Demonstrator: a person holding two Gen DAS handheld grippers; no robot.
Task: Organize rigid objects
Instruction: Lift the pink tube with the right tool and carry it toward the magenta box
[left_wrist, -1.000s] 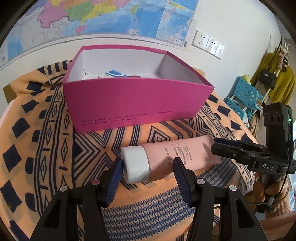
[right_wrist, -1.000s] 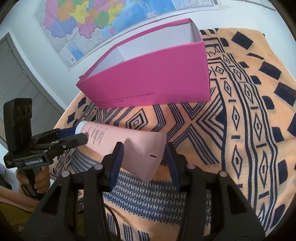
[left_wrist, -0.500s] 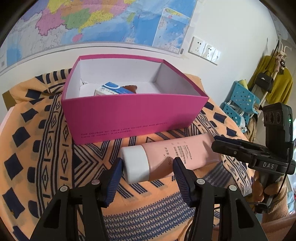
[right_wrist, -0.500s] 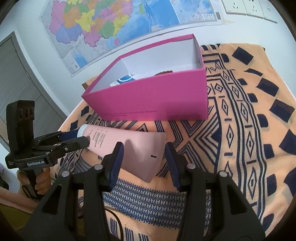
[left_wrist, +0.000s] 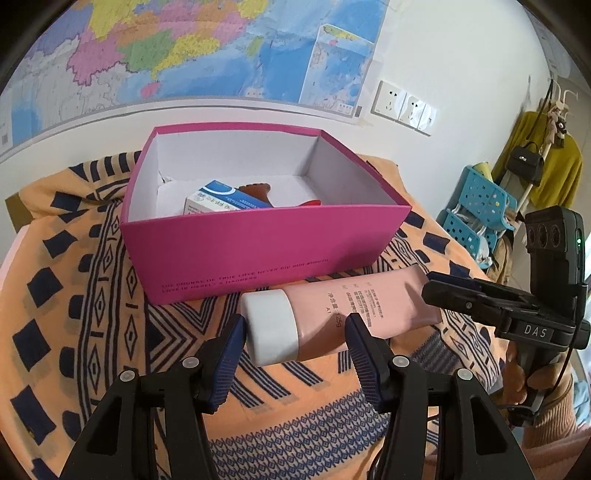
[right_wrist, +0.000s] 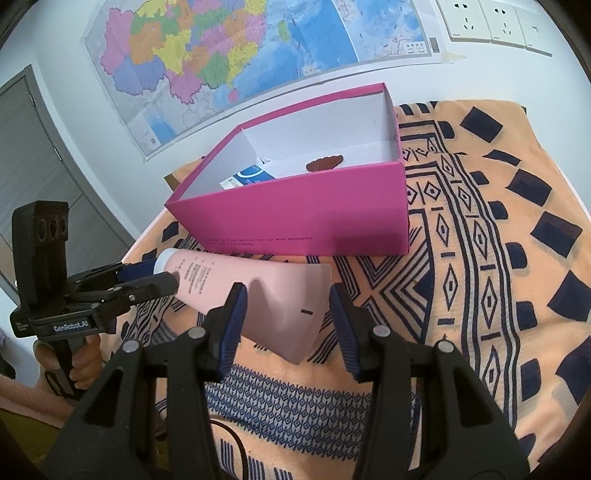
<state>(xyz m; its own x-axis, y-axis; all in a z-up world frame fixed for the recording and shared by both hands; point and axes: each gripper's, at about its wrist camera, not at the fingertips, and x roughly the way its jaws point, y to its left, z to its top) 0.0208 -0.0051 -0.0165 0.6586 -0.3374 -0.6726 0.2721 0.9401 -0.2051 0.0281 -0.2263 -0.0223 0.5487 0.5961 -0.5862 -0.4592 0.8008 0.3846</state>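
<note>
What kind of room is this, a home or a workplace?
Probably a room in a home: a patterned cloth covers the surface, a wall map hangs behind, and a yellow garment and handbag hang on a rack.

1. Pink tube (left_wrist: 354, 314) with white cap (left_wrist: 271, 326): lying on its side just in front of the box, long axis along the box's front wall; cap end to the left in the left wrist view, flat crimped end (right_wrist: 306, 314) nearest in the right wrist view; dark print on the body.
2. Magenta box (left_wrist: 258, 254): open-topped, white inside, upright on the patterned cloth; a line of small dark text low on the front wall.
3. Inside the box: a blue-and-white carton (left_wrist: 218, 201) and a brown object (right_wrist: 325, 162), partly hidden by the wall.
</note>
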